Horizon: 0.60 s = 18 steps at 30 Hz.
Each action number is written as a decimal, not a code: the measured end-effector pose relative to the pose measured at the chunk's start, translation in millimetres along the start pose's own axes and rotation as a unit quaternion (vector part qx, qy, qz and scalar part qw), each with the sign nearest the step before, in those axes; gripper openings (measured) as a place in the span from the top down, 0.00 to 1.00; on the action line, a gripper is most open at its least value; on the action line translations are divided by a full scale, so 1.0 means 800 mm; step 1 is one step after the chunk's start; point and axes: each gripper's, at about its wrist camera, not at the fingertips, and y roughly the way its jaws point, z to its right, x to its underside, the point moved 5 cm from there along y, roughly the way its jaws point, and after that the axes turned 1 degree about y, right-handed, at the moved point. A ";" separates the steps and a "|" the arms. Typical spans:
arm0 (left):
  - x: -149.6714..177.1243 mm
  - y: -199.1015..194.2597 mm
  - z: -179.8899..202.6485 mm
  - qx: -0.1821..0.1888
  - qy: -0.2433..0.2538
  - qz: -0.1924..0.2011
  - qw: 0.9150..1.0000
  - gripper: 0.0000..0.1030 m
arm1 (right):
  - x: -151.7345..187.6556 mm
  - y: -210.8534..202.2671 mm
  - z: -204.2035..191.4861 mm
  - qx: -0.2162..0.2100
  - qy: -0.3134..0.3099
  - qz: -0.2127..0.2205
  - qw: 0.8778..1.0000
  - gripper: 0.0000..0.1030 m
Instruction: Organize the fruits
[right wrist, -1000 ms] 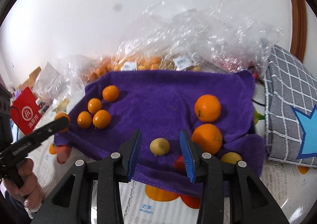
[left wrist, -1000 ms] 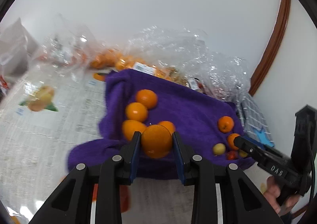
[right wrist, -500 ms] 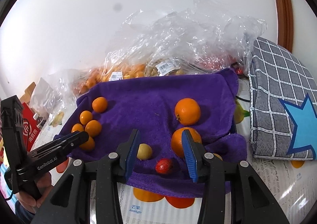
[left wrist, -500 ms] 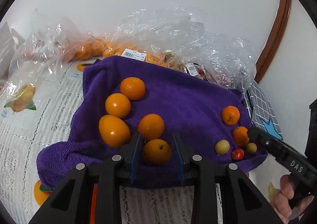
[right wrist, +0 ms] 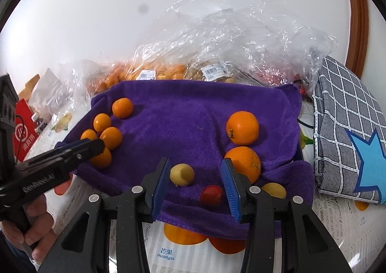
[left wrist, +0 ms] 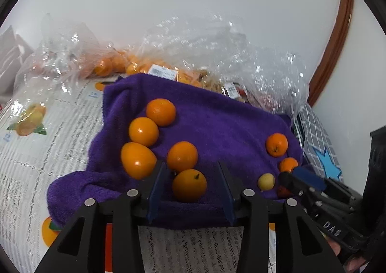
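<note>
A purple towel (left wrist: 217,123) (right wrist: 181,108) lies on the table. Several oranges (left wrist: 143,131) cluster at its left. One more orange (left wrist: 189,185) rests on the towel between the pads of my left gripper (left wrist: 191,171). Its jaws are opening, with a gap on both sides of the fruit. My right gripper (right wrist: 195,164) stands open over the towel's near right part. A small yellow fruit (right wrist: 182,174) and a small red fruit (right wrist: 211,195) lie loose between its fingers. Two larger oranges (right wrist: 242,128) sit just beyond its right finger.
Crinkled clear plastic bags (right wrist: 217,38) holding more fruit stand behind the towel, against the white wall. A grey checked cushion with a blue star (right wrist: 349,133) lies at the right. A red bag (right wrist: 24,135) stands at the far left. A fruit-printed tablecloth (left wrist: 48,147) covers the table.
My left gripper carried its orange forward onto the towel beside the cluster, and its jaws came off it. The right gripper's view shifted slightly; the red fruit now lies between its fingers.
</note>
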 end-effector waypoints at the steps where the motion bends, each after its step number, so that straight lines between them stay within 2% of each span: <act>1: -0.001 -0.004 -0.002 -0.001 -0.004 0.006 1.000 0.58 | 0.001 0.000 0.000 0.003 -0.003 -0.001 1.000 0.57; 5: 0.001 -0.023 -0.011 -0.028 -0.001 0.016 0.999 0.57 | 0.004 -0.009 0.004 0.010 0.008 -0.003 1.000 0.57; 8: 0.002 -0.049 -0.015 -0.061 0.008 0.010 0.998 0.57 | 0.016 -0.026 0.009 0.041 0.013 -0.021 0.999 0.57; 12: -0.002 -0.103 -0.007 -0.072 0.025 0.033 0.997 0.52 | 0.022 -0.086 0.008 0.082 0.010 -0.002 0.997 0.57; 15: -0.004 -0.148 0.002 -0.078 0.038 0.052 0.995 0.45 | 0.027 -0.132 0.014 0.113 0.029 -0.003 0.993 0.50; 18: -0.001 -0.177 0.009 -0.071 0.044 0.050 0.995 0.41 | 0.034 -0.174 0.015 0.117 0.048 0.003 0.992 0.49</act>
